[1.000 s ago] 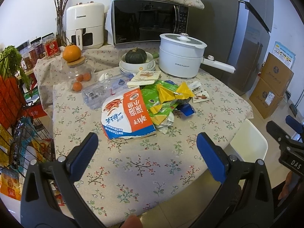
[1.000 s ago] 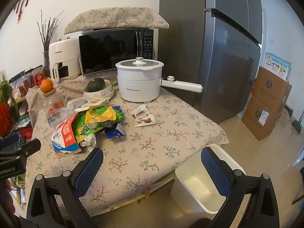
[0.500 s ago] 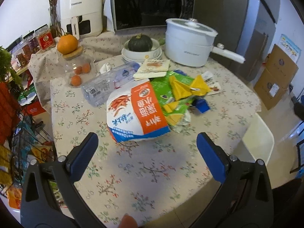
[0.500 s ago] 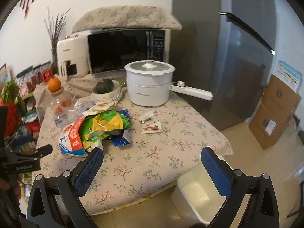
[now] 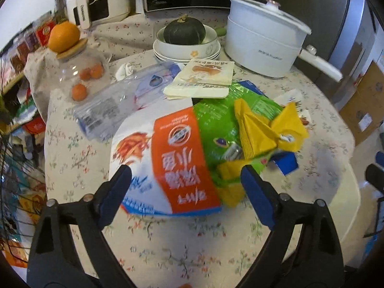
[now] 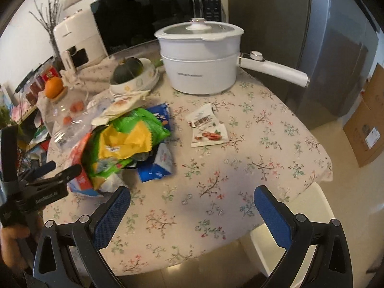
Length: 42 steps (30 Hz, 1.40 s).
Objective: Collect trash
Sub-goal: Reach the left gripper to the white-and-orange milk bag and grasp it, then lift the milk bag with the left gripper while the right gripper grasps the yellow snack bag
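Left wrist view, left to right: glass jar with small oranges at upper left, an orange on its lid. Clear plastic bottle lies on its side at centre left. Left gripper at bottom centre, jaws wide apart, holding nothing. Orange-and-white bag sits between its fingers, near edge just past the tips; contact unclear, blurry. Green bag and yellow wrapper lie right of it, overlapping. Cream packet above the pile. White pot at upper right. Squash in a bowl at top centre.

Right wrist view: left gripper at left edge, against the trash pile. Pile sits centre left on the floral tablecloth. Small snack packets at centre, apart from the pile. Right gripper at bottom centre, jaws wide apart, empty, over bare cloth, pile up-left of it. White bin at lower right, below the table edge.
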{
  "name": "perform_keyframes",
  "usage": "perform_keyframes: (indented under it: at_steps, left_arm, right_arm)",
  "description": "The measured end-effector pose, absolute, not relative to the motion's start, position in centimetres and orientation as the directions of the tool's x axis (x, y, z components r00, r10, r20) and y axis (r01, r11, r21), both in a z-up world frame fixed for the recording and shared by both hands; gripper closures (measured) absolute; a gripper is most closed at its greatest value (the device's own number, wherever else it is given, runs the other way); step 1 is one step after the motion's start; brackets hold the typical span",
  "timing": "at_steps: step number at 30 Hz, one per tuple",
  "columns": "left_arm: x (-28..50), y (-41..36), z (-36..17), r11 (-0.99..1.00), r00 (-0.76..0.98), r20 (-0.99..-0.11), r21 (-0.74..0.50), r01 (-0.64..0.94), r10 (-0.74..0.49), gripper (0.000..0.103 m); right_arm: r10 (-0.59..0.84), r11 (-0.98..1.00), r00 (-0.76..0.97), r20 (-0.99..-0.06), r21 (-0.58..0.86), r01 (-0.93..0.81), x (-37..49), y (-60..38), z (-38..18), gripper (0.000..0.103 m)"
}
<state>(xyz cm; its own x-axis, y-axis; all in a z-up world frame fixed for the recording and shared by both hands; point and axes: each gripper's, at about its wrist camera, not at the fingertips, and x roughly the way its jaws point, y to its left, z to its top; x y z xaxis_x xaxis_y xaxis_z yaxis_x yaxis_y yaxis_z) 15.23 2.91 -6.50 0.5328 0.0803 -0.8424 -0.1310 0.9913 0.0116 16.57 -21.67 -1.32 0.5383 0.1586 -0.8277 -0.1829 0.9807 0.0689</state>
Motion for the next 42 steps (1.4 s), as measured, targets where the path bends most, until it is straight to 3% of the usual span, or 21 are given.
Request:
perform_keyframes:
  at_steps: [5, 10, 18, 20, 24, 33, 42]
  left_arm:
    - [16.7, 2.4, -7.3, 0.984, 0.517, -0.843, 0.078, -0.162, 0.152, 0.02]
    - [16.8, 3.3, -7.4, 0.979, 0.501, -0.85, 0.078, -0.19, 0.165, 0.039]
    - [15.2, 7.1, -6.8, 0.974, 0.494, -0.866, -0.036, -0.223, 0.081, 0.072]
    - [14.7, 8.2, -6.6, 0.971, 0.501, -0.865, -0.086, -0.223, 0.038, 0.073]
    - [13.1, 9.9, -5.3, 0.968, 0.538, -0.842, -0.117, -0.223, 0.022, 0.086]
    - [9.4, 14.3, -4.0, 0.955, 0.584, -0.812, -0.188, -0.229, -0.02, 0.094]
    - [6.6, 19.2, -4.3, 0.904, 0.601, -0.792, -0.33, -0.272, -0.108, 0.098]
  right_arm:
    - [0.144, 0.984, 0.544, -0.826, 0.062, -0.166, 17.7, -22.2, -1.7, 0.0]
    - [0.148, 0.983, 0.529, -0.835, 0.066, -0.17, 18.0, -22.0, -2.2, 0.0]
    - [0.145, 0.983, 0.522, -0.84, 0.065, -0.17, 17.7, -21.6, -2.7, 0.0]
    - [0.149, 0.983, 0.518, -0.842, 0.07, -0.17, 17.7, -21.5, -2.9, 0.0]
    - [0.169, 0.979, 0.513, -0.842, 0.083, -0.187, 17.5, -20.6, -3.0, 0.0]
    - [0.264, 0.958, 0.492, -0.83, 0.167, -0.233, 18.4, -16.0, -3.3, 0.0]
    - [0.394, 0.919, 0.451, -0.801, 0.347, -0.187, 21.8, -14.1, -4.9, 0.003]
